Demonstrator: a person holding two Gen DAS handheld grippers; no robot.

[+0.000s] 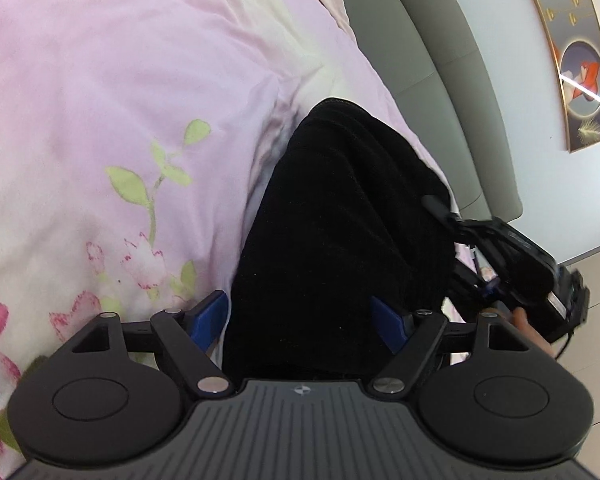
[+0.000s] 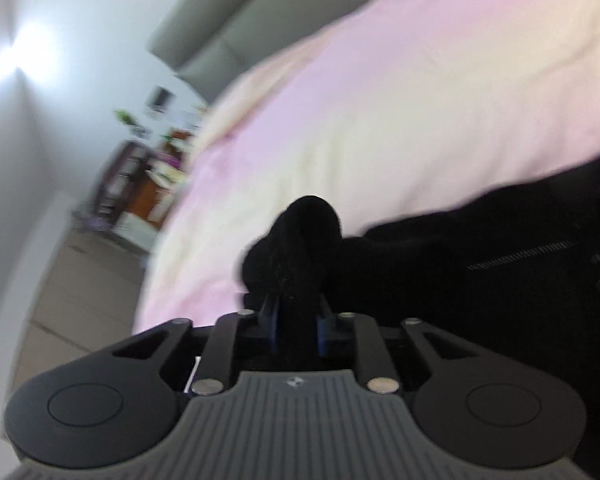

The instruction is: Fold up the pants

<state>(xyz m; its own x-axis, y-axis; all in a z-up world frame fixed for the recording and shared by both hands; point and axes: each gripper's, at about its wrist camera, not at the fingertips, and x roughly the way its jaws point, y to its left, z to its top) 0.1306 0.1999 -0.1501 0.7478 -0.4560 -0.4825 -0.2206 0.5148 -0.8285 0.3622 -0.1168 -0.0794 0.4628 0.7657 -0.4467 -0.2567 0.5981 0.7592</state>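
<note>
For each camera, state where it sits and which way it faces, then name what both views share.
Left wrist: sits on the left gripper, looking along its spread fingers over the black pants on the pink floral duvet; the right gripper and a hand show at right.
Right wrist: sits on the right gripper, facing a bunched fold of pants pinched between its fingers, the blurred room beyond.
Shared: pants, duvet, grey headboard.

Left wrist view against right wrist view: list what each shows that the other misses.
Only the left wrist view: the green-and-pink flower print, the framed wall picture, the right gripper from outside. Only the right: cluttered wooden furniture and the right gripper pinching black cloth. Both: the black pants, the pink quilt, the grey headboard.
</note>
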